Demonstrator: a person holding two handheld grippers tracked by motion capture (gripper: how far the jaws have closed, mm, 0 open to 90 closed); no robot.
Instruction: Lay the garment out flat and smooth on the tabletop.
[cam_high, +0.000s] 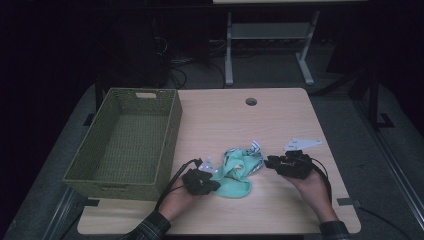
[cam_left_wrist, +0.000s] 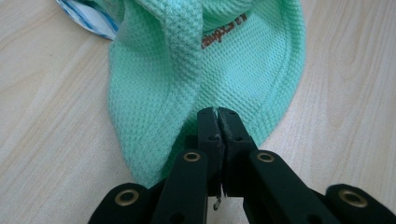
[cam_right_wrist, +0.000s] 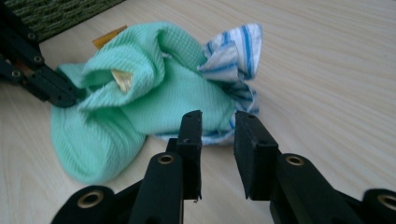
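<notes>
Garment: a mint-green waffle-knit piece (cam_high: 239, 176) with a blue-striped white lining lay crumpled on the wooden table (cam_high: 280, 120), near its 6 o'clock edge, just right of the basket.
Left gripper (cam_high: 212, 181): at the cloth's 9 o'clock side; its jaws were pinched tight on the hem, probably to anchor that edge while the other side was worked.
Right gripper (cam_high: 267, 162): at the cloth's 3 o'clock side; its jaws stood narrow with a gap between them and nothing in it, the striped edge (cam_right_wrist: 236, 51) lying just beyond the tips, so no grip was made there.
Basket: the green woven basket (cam_high: 131, 141) stood at the table's 9 o'clock, well within reach, likely the place meant for the cloth.
</notes>
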